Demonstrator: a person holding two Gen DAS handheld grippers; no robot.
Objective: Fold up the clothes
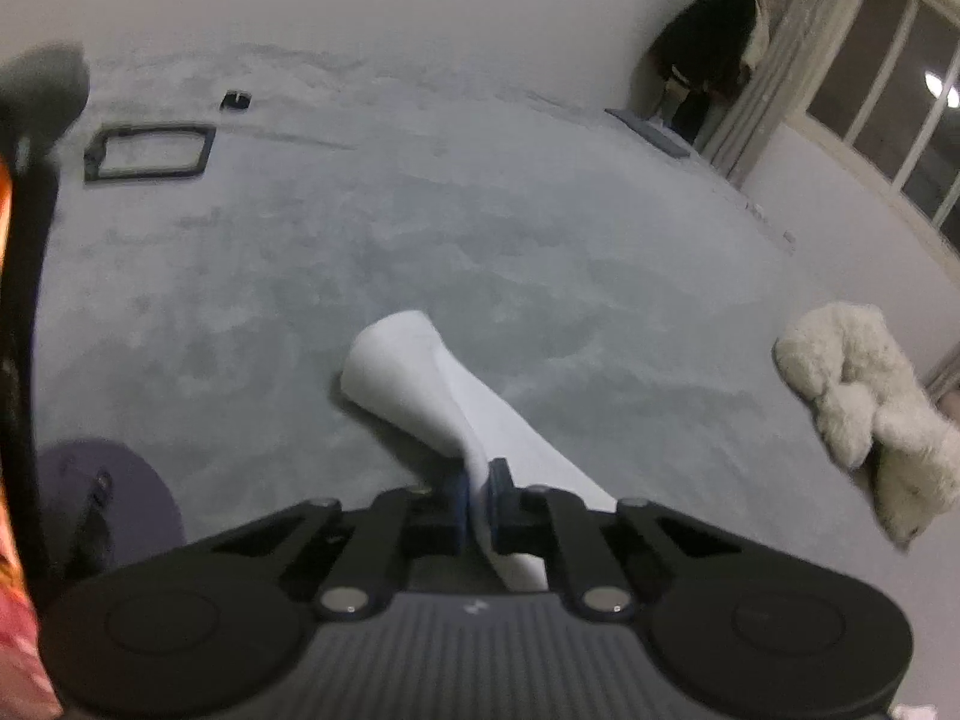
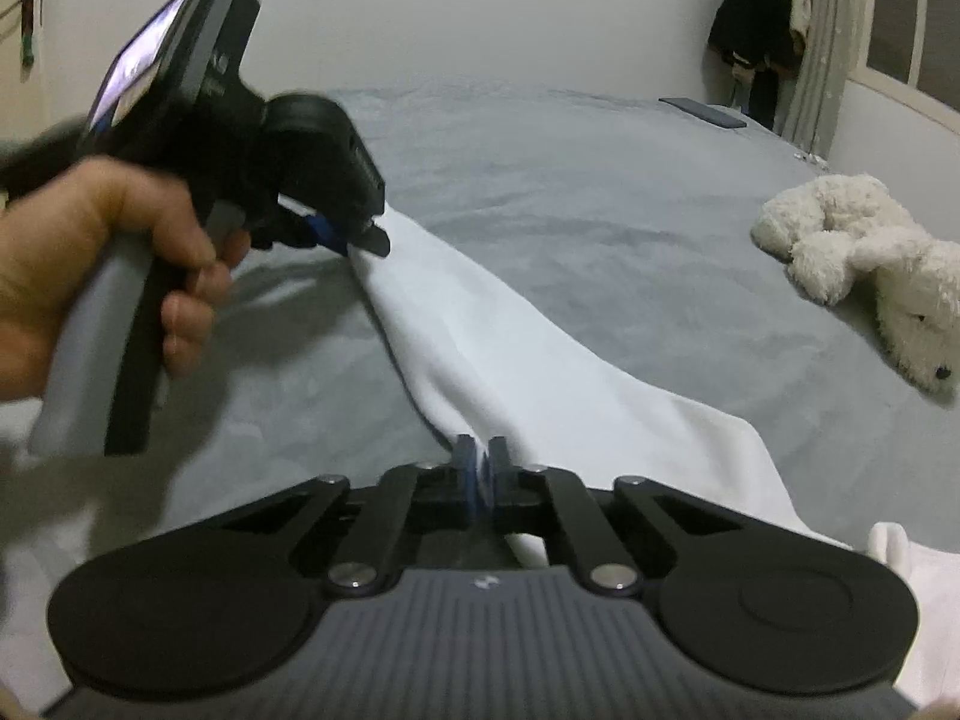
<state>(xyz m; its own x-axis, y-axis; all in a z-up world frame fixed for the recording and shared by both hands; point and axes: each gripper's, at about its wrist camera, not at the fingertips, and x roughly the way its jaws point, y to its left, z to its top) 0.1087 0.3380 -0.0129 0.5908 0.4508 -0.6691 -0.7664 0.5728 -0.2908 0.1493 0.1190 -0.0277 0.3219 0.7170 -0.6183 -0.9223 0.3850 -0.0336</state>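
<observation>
Two grippers of mine are each clamped on the same white garment (image 2: 510, 348), which lies on the grey bed (image 2: 570, 192). My right gripper (image 2: 480, 468) has its blue pads pressed together on a bunched fold at the near end of the cloth. My left gripper (image 2: 360, 243) pinches the far end, lifted off the bed, and its jaws are closed tight on the fabric. Between the two grips the garment's long axis runs from the near edge of the bed away and to the left, pulled into a taut ridge along its upper edge. Below that ridge the cloth fans out to the right and drapes onto the bed surface toward the near right corner.

From the left wrist camera, my left gripper (image 1: 480, 489) holds the cloth between its pads, and a sleeve-like tube of the white garment (image 1: 420, 384) points forward and slightly left, its open end resting on the bed (image 1: 480, 210).

My left hand (image 2: 102, 264) wraps the grey handle, fingers curled round the trigger, with the tool tilted so its fingers point down and to the right.

A white plush toy (image 2: 864, 252) lies near the right edge of the bed, well apart from the garment
</observation>
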